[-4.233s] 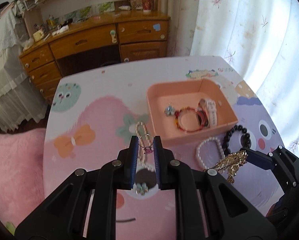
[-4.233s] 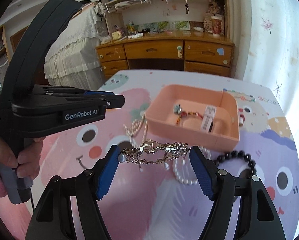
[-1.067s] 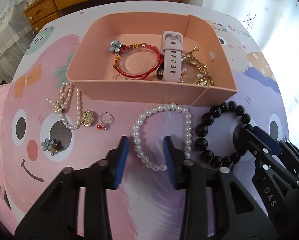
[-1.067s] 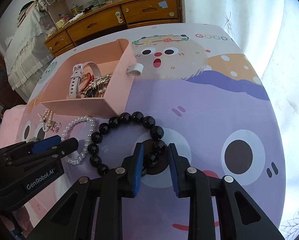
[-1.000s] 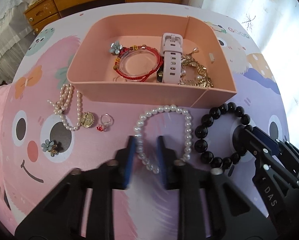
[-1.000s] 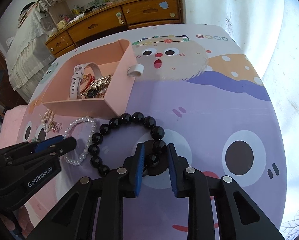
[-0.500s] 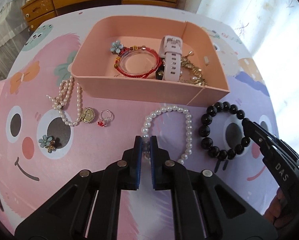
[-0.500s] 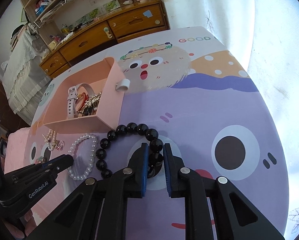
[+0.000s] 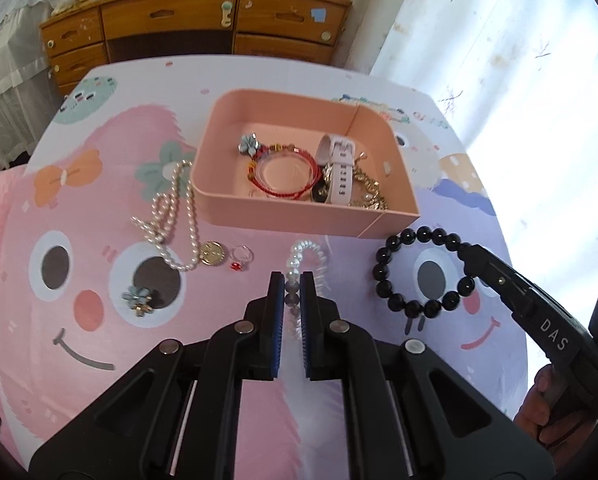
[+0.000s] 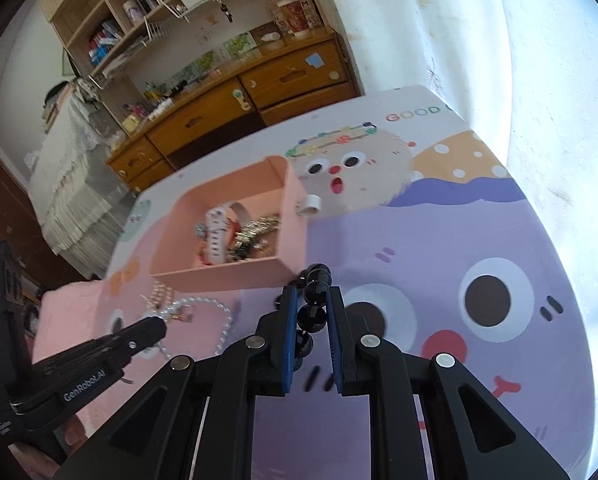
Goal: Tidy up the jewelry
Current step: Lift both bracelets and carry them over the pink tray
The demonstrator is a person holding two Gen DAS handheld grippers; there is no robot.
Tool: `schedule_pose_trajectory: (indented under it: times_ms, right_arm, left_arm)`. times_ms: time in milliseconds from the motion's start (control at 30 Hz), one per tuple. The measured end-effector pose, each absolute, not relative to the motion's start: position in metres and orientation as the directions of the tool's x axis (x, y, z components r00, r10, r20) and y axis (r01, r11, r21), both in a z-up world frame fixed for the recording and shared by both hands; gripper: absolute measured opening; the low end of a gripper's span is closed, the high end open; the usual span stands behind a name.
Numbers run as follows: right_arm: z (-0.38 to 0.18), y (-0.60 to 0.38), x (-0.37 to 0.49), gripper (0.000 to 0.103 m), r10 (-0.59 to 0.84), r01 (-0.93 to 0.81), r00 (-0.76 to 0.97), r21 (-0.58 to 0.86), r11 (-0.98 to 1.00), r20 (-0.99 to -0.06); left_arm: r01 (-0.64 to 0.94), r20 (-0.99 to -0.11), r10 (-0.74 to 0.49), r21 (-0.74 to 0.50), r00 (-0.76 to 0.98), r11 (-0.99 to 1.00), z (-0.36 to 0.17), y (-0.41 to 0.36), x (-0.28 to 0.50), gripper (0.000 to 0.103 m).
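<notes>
My left gripper [image 9: 292, 280] is shut on the white pearl bracelet [image 9: 303, 252] and holds it lifted above the mat, just in front of the pink box [image 9: 283, 216]. My right gripper [image 10: 311, 298] is shut on the black bead bracelet [image 10: 314, 312], lifted above the mat to the right of the box [image 10: 227, 276]; the bracelet also shows in the left wrist view [image 9: 415, 272]. The box holds a red bangle [image 9: 283, 172], a pink watch [image 9: 337, 172] and a gold chain [image 9: 373, 196].
On the cartoon mat left of the box lie a pearl necklace [image 9: 175, 216], a gold coin pendant [image 9: 212, 253], a small ring [image 9: 241, 258] and a flower clip [image 9: 139, 298]. A wooden desk [image 9: 195, 20] and a curtain [image 9: 499, 40] stand behind the table.
Both grippers closed on their bracelets and lifted them off the mat. The pearl bracelet now hangs bunched in the left gripper, the black beads in the right.
</notes>
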State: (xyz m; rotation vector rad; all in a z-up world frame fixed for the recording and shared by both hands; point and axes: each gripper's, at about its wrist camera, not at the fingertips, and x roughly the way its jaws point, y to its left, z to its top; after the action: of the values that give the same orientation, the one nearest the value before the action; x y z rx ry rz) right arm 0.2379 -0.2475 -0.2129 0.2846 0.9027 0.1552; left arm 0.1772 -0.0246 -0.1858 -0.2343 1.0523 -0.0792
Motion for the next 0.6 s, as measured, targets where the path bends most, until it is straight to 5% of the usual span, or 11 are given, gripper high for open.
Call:
schedule_pose_trajectory:
  times_ms: [600]
  right_arm:
    - [-0.133,-0.191,0.224,0.014,0.359,-0.135,0.691,0.377,0.916,-0.627]
  left_arm:
    - [0.030,-0.792,-0.164,-0.181,0.588,0.983,-0.116,0.017,0.181,0.005]
